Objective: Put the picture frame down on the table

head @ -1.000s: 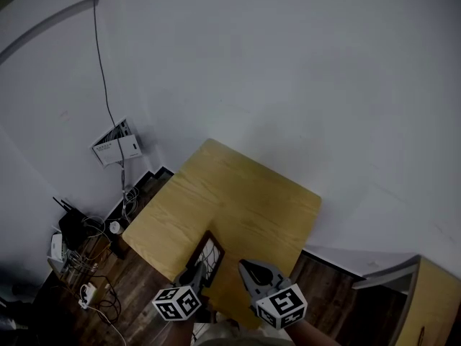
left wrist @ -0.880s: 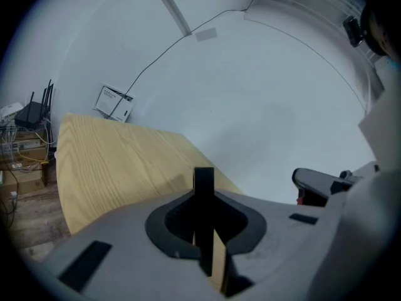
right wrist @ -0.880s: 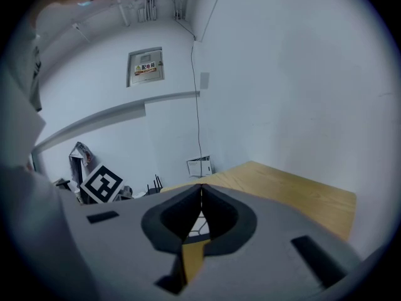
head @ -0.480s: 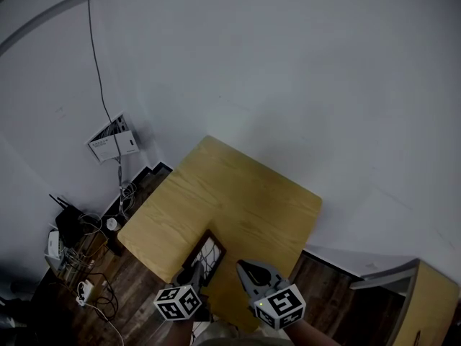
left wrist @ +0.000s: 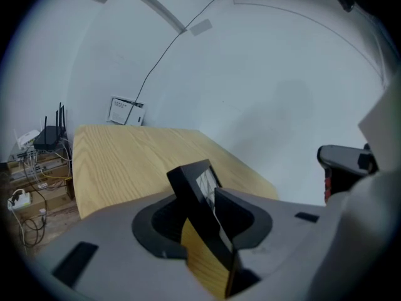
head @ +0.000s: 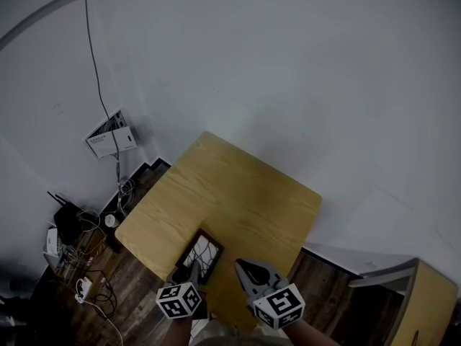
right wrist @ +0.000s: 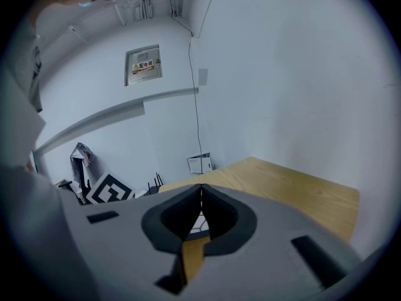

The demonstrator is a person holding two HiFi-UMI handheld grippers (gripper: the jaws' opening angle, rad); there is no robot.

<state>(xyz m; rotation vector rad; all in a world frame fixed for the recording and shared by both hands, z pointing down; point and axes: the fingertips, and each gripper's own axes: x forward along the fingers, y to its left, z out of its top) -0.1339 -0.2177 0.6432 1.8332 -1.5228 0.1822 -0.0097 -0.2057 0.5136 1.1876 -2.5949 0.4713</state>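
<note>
Left gripper (head: 191, 272), clamped on the near end of the picture frame (head: 202, 251). The frame reaches away from the jaws over the near-left corner of the table (head: 245, 186), its long axis pointing on towards the table's middle. In the left gripper view the frame sits canted between the pads, dark edge leaning left, glass side up; whether its far end already touches the wood cannot be told.

Right gripper (head: 242, 268), jaws pressed together on nothing, hovering just beside the frame over the near edge. It has no hand in the hold.

Judgement: setting down falls to the left gripper alone, lowering forward and flat. The tabletop ahead is bare wood, so nothing bars the way. The router and cables (head: 72, 229) lie on the floor to the left, well apart.
</note>
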